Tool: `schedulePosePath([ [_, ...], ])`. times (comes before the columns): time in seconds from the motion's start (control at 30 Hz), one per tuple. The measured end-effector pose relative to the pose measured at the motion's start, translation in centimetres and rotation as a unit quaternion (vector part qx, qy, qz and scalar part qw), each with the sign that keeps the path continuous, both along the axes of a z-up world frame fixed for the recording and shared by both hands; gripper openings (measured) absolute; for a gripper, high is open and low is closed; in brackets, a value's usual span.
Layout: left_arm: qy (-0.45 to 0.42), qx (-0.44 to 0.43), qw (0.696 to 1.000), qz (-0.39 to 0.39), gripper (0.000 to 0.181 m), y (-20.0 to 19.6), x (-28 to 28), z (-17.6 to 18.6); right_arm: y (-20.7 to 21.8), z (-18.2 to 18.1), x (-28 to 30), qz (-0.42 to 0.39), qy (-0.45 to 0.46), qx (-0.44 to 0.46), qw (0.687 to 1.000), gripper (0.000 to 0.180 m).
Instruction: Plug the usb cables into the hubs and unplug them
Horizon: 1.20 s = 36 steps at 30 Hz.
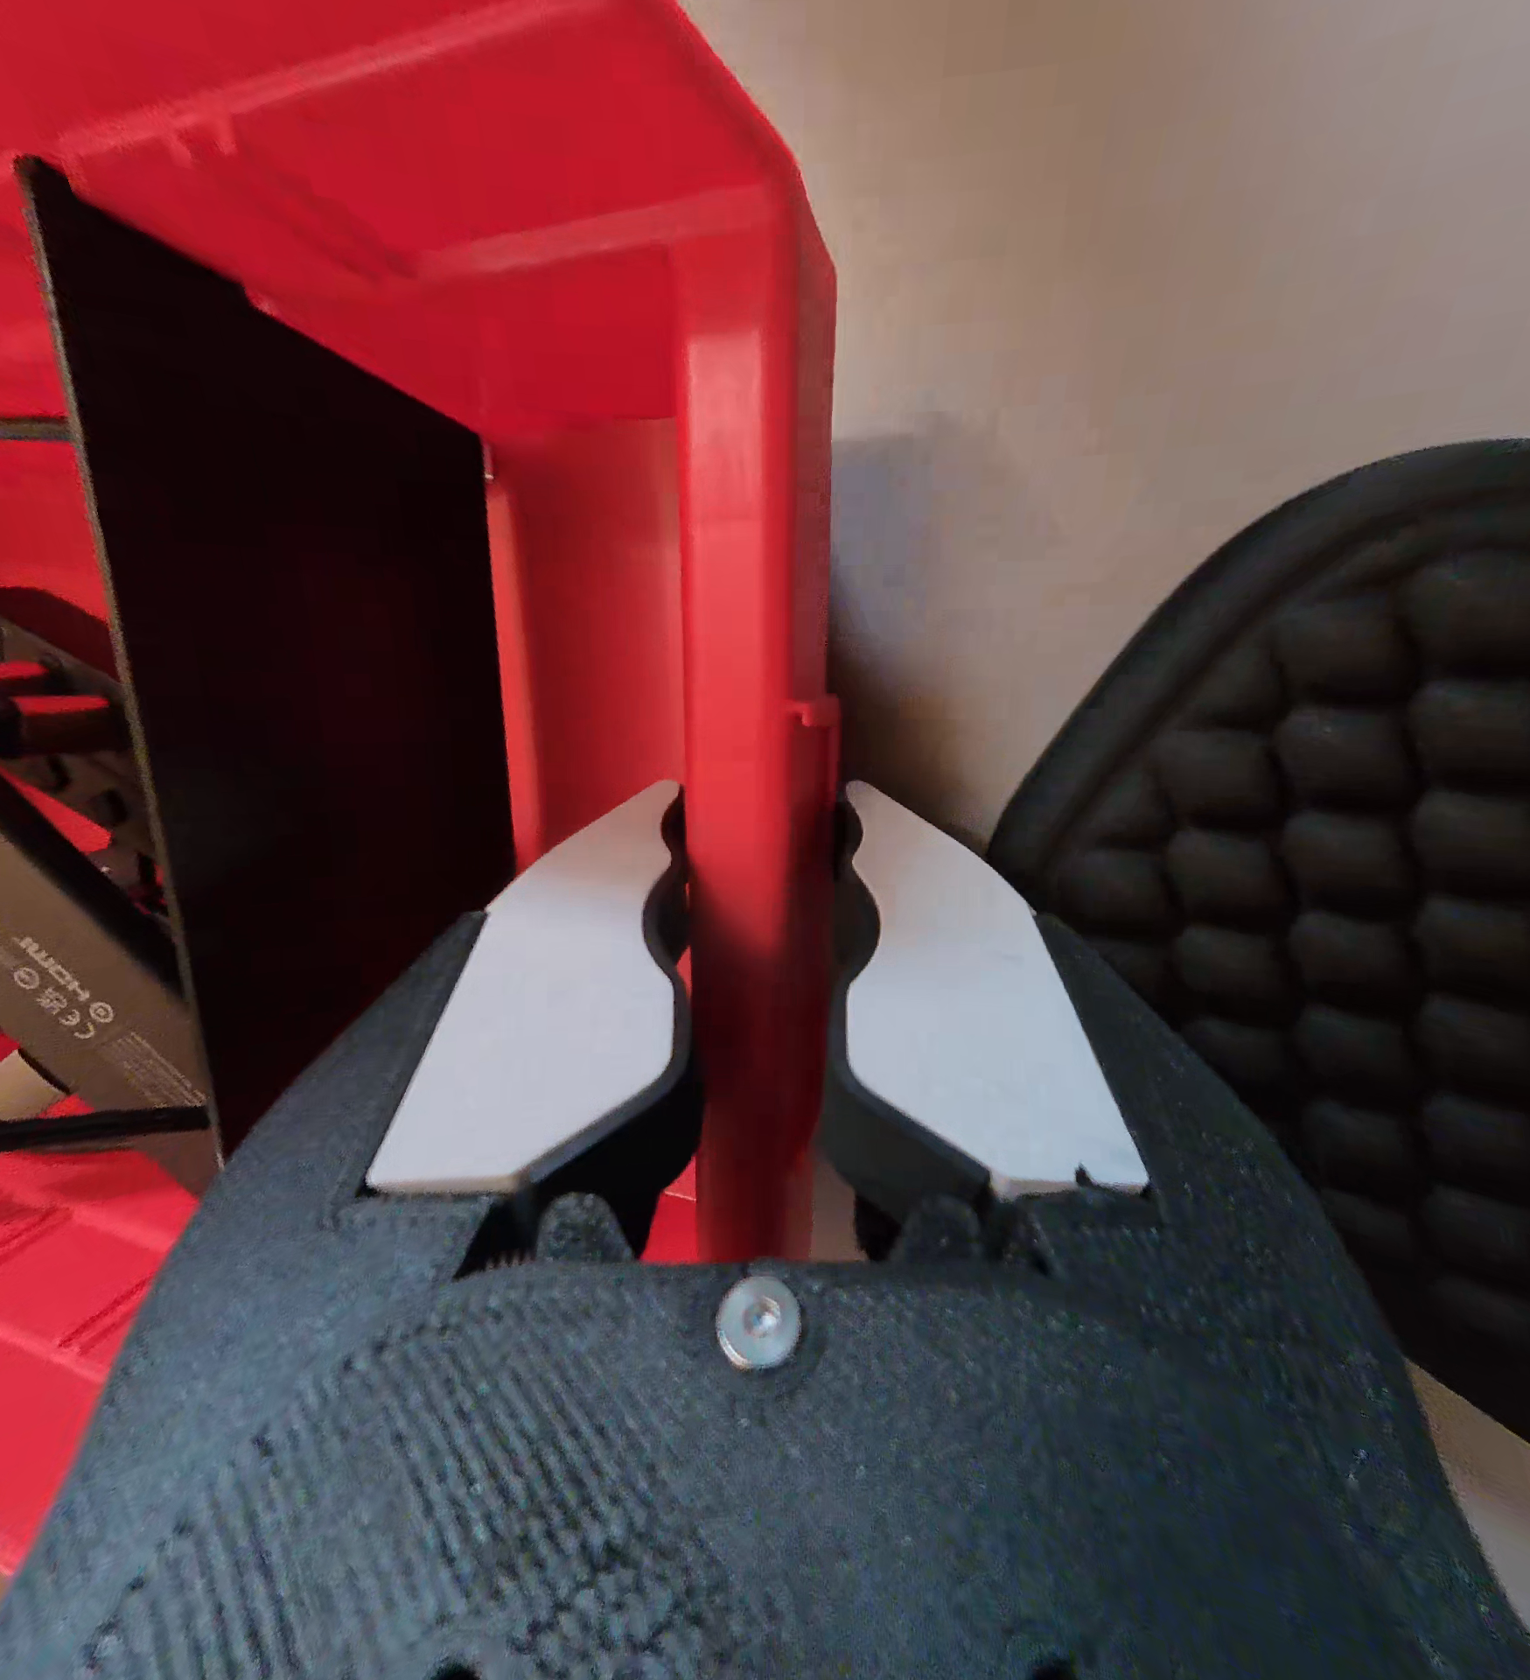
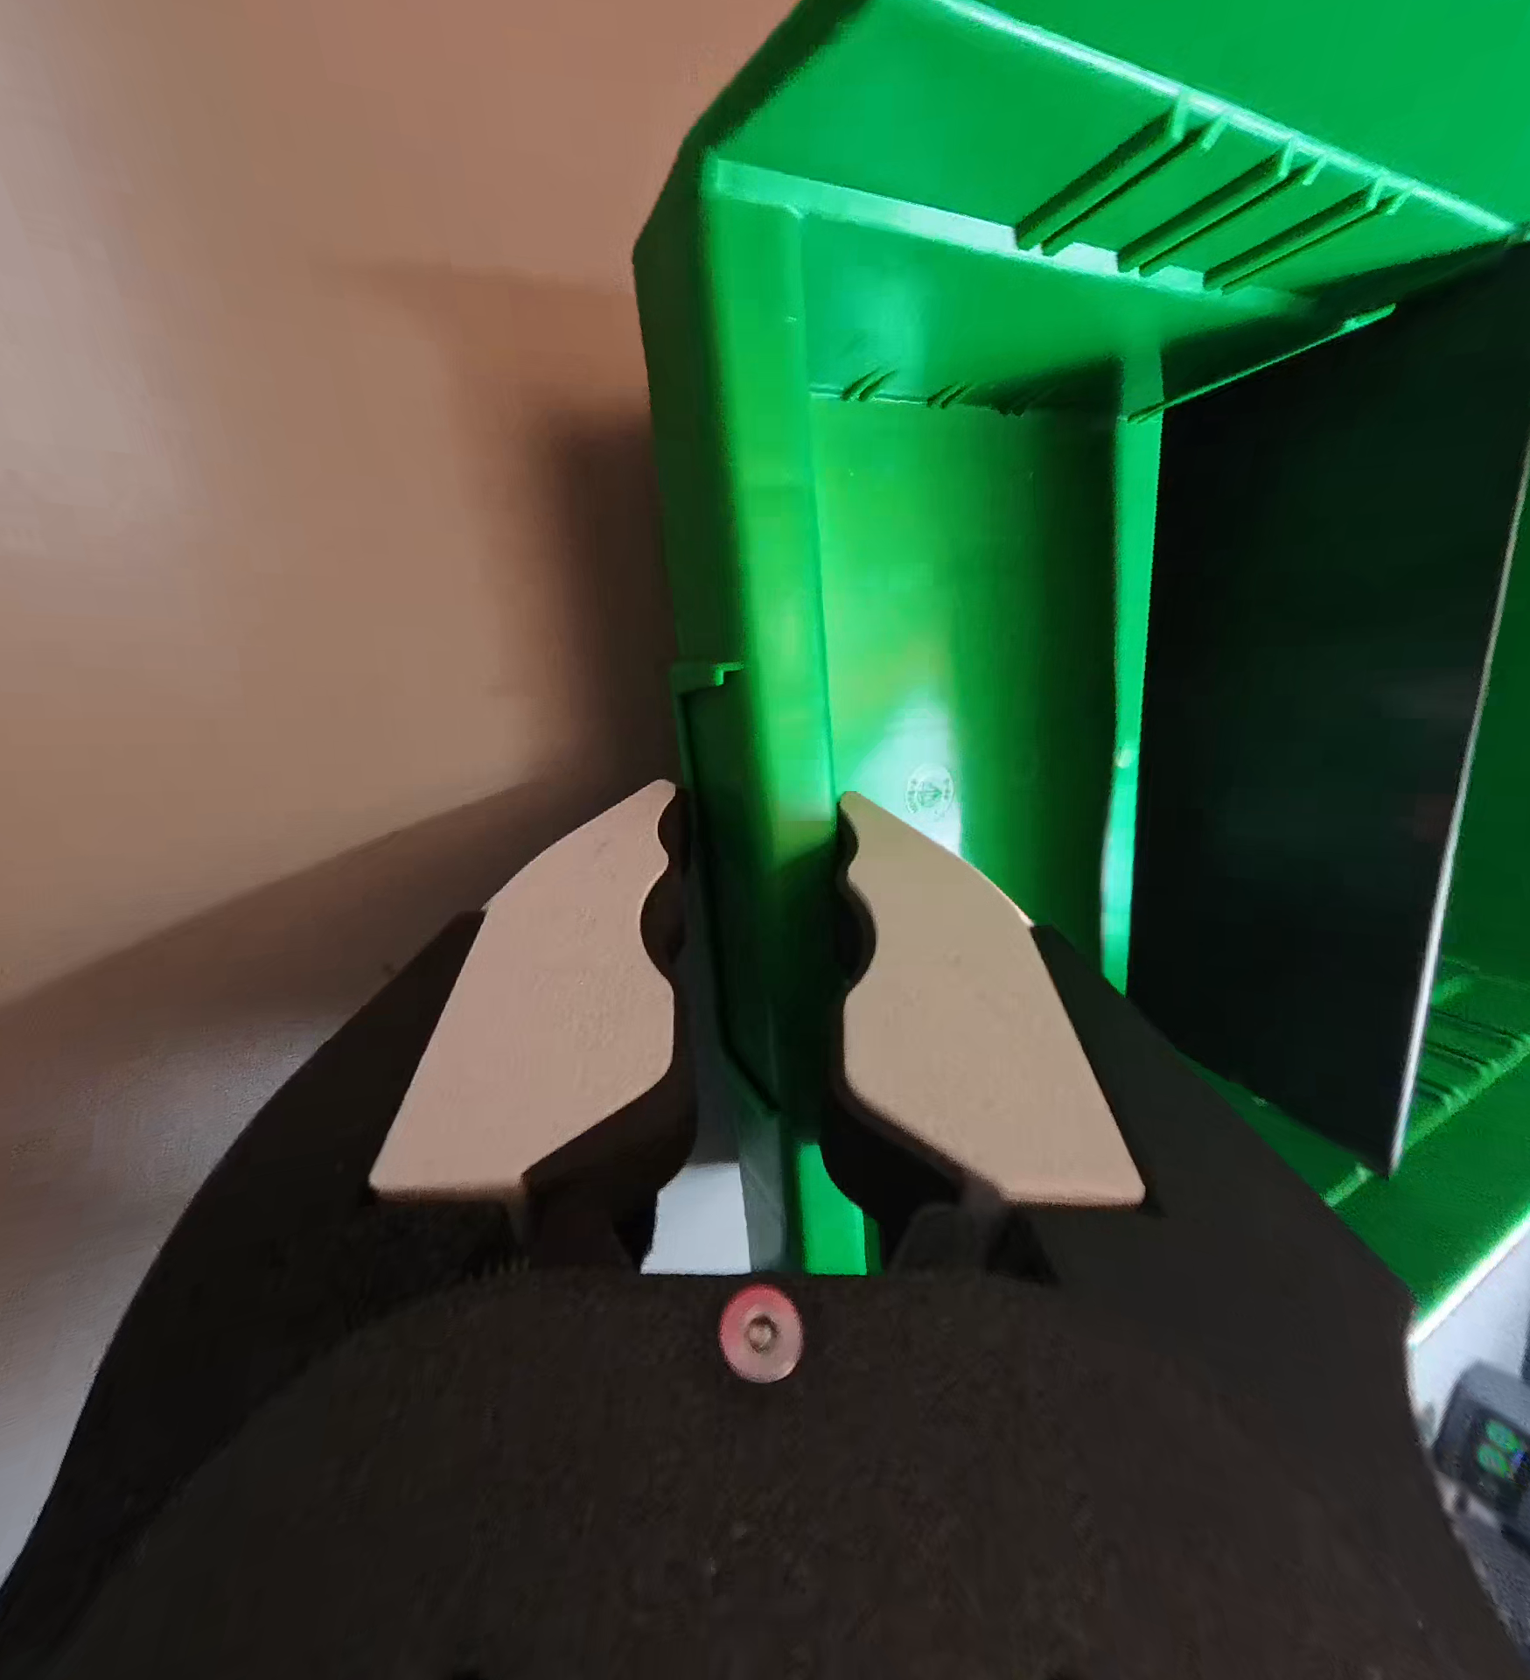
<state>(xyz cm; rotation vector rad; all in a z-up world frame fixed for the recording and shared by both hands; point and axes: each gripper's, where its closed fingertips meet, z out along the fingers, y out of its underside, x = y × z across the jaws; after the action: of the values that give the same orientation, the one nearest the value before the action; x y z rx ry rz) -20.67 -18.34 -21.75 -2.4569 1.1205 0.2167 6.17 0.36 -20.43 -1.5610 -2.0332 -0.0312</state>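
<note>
My left gripper [image 1: 761, 800] is shut on the right side wall of a red plastic bin [image 1: 756, 545], one finger inside and one outside. A black divider [image 1: 288, 682] stands in that bin. Left of the divider lie a grey hub [image 1: 43, 954] and black cables with red plugs [image 1: 7, 691]. My right gripper [image 2: 756, 805] is shut on the left side wall of a green plastic bin [image 2: 743, 545], which holds its own black divider [image 2: 1324, 682]. No cable or hub shows in the green bin's near compartment.
A black padded cushion [image 1: 1379, 864] lies right of the red bin on a pale surface. A small grey device with green lights [image 2: 1506, 1455] sits at the lower right below the green bin. A tan surface [image 2: 243, 455] spreads to the green bin's left.
</note>
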Motion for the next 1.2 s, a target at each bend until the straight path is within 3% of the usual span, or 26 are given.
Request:
schedulePosePath([
  [0.43,0.020,0.037,0.999,0.024,0.030,5.9,-4.3,-0.1,10.0,-0.3,6.0,-0.044,0.003,0.015,0.999,0.030],
  [0.73,0.011,0.055,0.997,0.052,0.035,8.0,-6.5,0.5,11.8,0.6,6.0,-0.069,0.066,0.029,0.995,0.040],
  [0.83,-0.057,0.086,0.993,0.049,0.032,7.5,-5.0,2.9,11.0,3.3,5.2,-0.071,0.180,0.017,0.981,0.043],
  [0.97,-0.177,0.162,0.968,0.068,0.031,7.4,-4.5,9.3,9.8,8.3,4.7,-0.075,0.365,-0.005,0.928,0.043],
  [1.1,-0.215,0.281,0.920,0.165,0.033,9.5,-10.1,16.6,9.2,10.8,5.0,-0.069,0.479,0.001,0.875,0.037],
  [1.2,-0.183,0.278,0.907,0.259,0.036,11.3,-15.7,17.8,8.6,10.8,4.9,-0.060,0.488,0.007,0.871,0.035],
])
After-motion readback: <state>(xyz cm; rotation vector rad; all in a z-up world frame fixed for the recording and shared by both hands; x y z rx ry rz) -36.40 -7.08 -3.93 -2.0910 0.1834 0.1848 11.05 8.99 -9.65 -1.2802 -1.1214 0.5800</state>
